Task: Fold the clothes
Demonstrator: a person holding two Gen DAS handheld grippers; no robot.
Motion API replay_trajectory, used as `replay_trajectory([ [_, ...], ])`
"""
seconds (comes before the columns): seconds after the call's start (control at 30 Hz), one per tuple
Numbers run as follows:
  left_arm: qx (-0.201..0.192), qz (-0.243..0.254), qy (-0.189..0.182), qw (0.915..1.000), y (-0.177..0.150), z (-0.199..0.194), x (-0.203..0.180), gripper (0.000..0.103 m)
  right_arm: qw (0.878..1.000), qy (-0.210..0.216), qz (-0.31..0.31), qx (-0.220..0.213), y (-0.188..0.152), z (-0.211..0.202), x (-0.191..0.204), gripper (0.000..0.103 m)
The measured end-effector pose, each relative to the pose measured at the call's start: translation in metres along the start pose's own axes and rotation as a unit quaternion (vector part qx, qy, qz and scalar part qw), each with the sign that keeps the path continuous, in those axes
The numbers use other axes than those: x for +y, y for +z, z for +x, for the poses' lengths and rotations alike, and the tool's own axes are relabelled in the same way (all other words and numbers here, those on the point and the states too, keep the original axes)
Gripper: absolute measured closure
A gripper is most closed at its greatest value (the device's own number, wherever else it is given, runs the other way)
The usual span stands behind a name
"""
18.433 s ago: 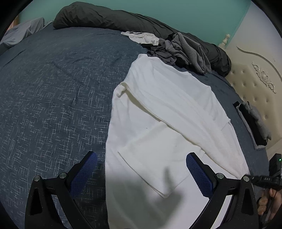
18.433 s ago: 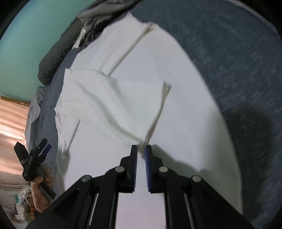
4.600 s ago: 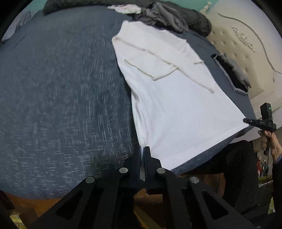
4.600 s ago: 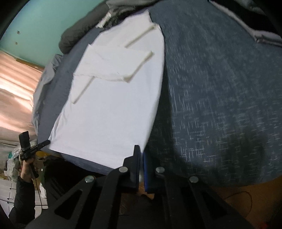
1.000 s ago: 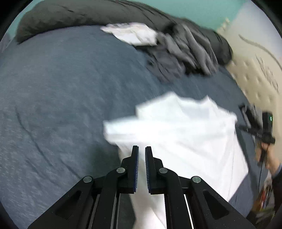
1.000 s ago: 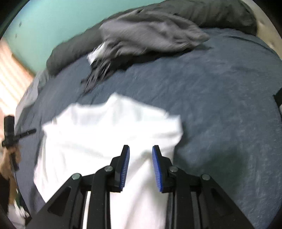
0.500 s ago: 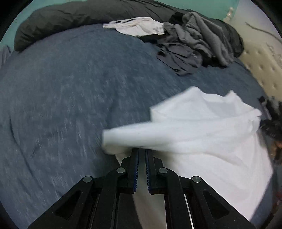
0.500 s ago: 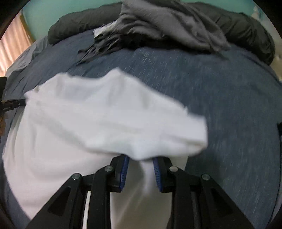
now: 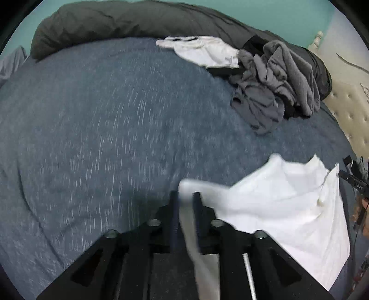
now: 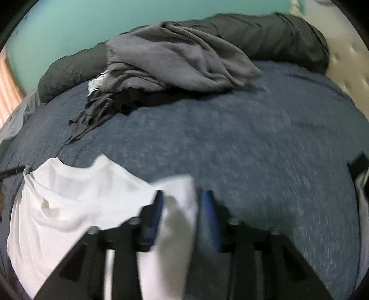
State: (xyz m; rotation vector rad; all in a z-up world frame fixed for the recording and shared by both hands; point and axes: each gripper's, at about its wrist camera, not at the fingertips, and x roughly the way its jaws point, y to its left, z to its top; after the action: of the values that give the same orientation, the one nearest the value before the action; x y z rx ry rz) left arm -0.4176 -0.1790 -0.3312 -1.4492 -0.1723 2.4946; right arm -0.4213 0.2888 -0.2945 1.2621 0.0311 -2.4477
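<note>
White cotton-like fabric, a white shirt (image 9: pixel 283 207), is seen lying folded over on the near part of the bed (image 9: pixel 115 138), which is covered in dark blue flecked bedding. In the left wrist view a corner of the shirt is shown between the pads of the left hand-held gripper (image 9: pixel 185 207), whose jaws are opening; the cloth there is blurred, and no pressing of the pads on it can be made out. In the right wrist view the opposite corner of the shirt (image 10: pixel 76 207) is shown between the blue pads of the right hand-held gripper (image 10: pixel 182 205), whose jaws are likewise opening, with a clear gap seen beside the fabric. Farther back on the bed a heap of grey clothes (image 9: pixel 272 85) is piled, with a crumpled white garment (image 9: pixel 203 49) just beside it. A dark rolled duvet (image 9: pixel 115 20) is laid along the far edge, against a teal wall (image 10: pixel 57 30).
</note>
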Motion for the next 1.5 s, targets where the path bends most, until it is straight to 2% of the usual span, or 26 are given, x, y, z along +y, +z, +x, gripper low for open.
replay_trajectory([
  [0.13,0.003,-0.015,-0.017,0.9997,-0.008,0.007,0.006,0.069,0.998,0.033,0.043,0.012,-0.011,0.005,-0.018,0.054],
  [0.4,-0.01,-0.019,-0.033,0.9992,-0.003,0.013,0.008,0.068,0.999,0.042,0.029,0.007,0.002,0.022,-0.003,0.053],
  [0.47,-0.018,-0.013,-0.035,0.9991,-0.004,0.013,0.006,0.069,0.999,0.042,0.025,0.011,0.001,0.026,-0.001,0.064],
  [0.5,-0.02,-0.008,-0.034,0.9992,-0.004,0.013,0.004,0.079,0.999,0.045,0.026,0.008,0.001,0.025,0.0,0.082],
  [0.53,-0.021,-0.006,-0.036,0.9991,-0.005,0.011,0.003,0.089,0.998,0.049,0.027,0.005,0.0,0.024,0.0,0.091],
  [0.57,-0.022,-0.004,-0.039,0.999,-0.005,0.01,0.002,0.098,0.998,0.053,0.028,0.001,-0.001,0.023,0.001,0.093],
  [0.6,-0.024,-0.002,-0.039,0.9989,-0.006,0.009,0.001,0.098,0.998,0.054,0.024,-0.006,-0.001,0.019,0.002,0.096],
  [0.73,-0.034,-0.005,-0.03,0.999,-0.008,-0.011,-0.001,0.098,0.998,0.058,0.01,-0.034,0.0,0.0,0.005,0.097],
  [0.97,-0.07,-0.017,-0.024,0.9971,-0.002,-0.057,0.007,0.098,0.992,0.072,0.008,-0.1,0.008,-0.059,-0.005,0.101],
  [1.23,-0.071,-0.031,-0.019,0.9968,0.021,-0.049,0.008,0.098,0.994,0.048,0.01,-0.097,0.029,-0.059,-0.007,0.101],
  [1.43,-0.04,-0.041,-0.011,0.9983,0.027,-0.007,0.012,0.098,0.998,0.014,0.015,-0.062,0.04,-0.022,-0.008,0.101],
  [1.5,-0.027,-0.044,-0.009,0.9987,0.023,0.007,0.014,0.098,0.999,0.004,0.023,-0.035,0.036,-0.003,-0.01,0.101],
])
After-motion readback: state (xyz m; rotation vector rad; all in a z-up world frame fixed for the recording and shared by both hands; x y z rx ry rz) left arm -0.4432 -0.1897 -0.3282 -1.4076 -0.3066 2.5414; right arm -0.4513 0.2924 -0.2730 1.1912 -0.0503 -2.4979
